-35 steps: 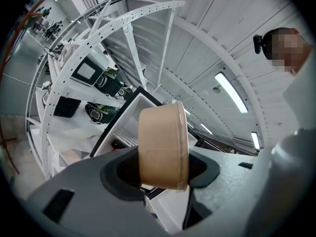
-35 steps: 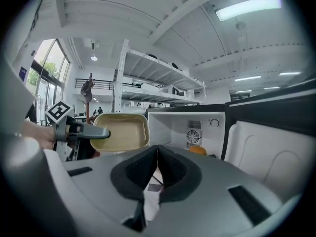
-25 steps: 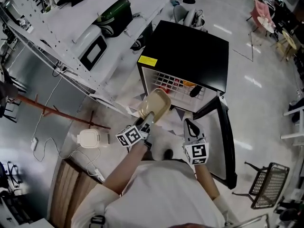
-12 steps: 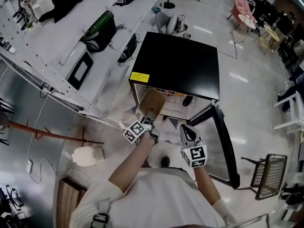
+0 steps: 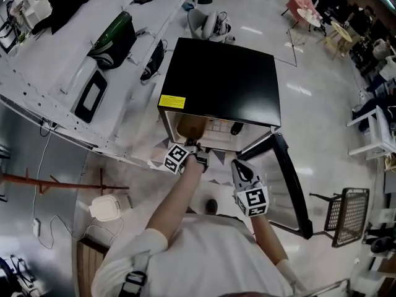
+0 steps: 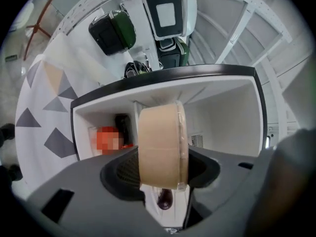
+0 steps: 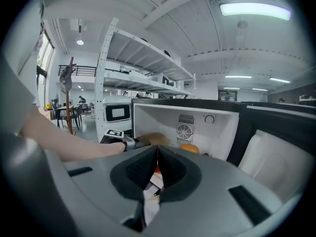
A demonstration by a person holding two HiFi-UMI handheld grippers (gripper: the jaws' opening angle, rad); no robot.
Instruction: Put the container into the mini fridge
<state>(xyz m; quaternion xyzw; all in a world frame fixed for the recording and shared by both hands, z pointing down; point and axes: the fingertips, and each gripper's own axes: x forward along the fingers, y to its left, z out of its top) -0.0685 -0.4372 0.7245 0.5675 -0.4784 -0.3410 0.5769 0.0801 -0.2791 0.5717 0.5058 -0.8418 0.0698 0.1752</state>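
Fridge (image 5: 219, 82) mouth open, door (image 5: 281, 187) swung clear to the right; inside, an orange thing (image 7: 189, 147) and a dark thing (image 5: 235, 129) block the right side.

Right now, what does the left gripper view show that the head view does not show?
Only the left gripper view: the white back wall inside the fridge, with its vent. Only the head view: the right gripper, the open door and the yellow label. Both: the left gripper holding the tan container at the mouth of the mini fridge.
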